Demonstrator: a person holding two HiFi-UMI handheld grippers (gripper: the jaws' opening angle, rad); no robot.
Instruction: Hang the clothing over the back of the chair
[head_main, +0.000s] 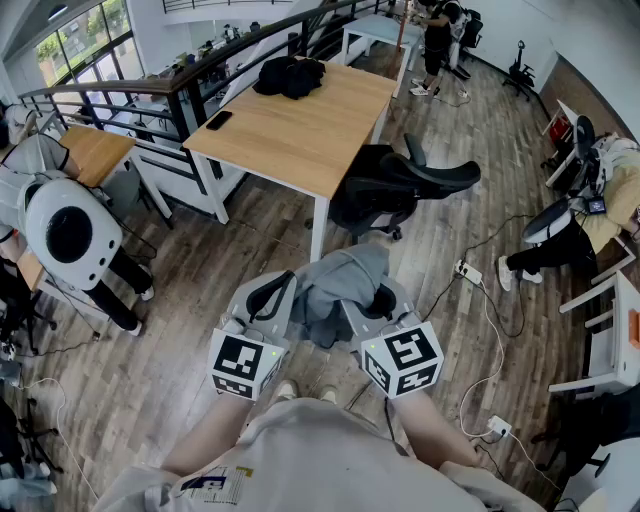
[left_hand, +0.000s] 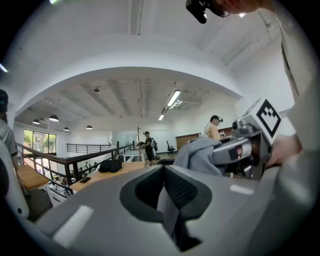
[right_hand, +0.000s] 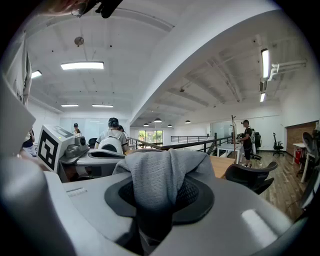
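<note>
A grey piece of clothing (head_main: 340, 280) hangs bunched between my two grippers, in front of my chest and above the wooden floor. My left gripper (head_main: 280, 292) is shut on a thin fold of it, which shows as a pale strip between the pads (left_hand: 167, 200). My right gripper (head_main: 385, 298) is shut on a thicker bunch; in the right gripper view the cloth (right_hand: 162, 175) drapes over the jaws and hides the fingertips. The black office chair (head_main: 400, 185) stands just beyond the clothing, beside the table, and shows again in the right gripper view (right_hand: 250, 175).
A long wooden table (head_main: 300, 130) carries a black bag (head_main: 290, 75) and a phone (head_main: 218, 120). A railing (head_main: 150, 95) runs behind it. A power strip with cables (head_main: 468, 270) lies on the floor to the right. People stand at the left and sit at the right.
</note>
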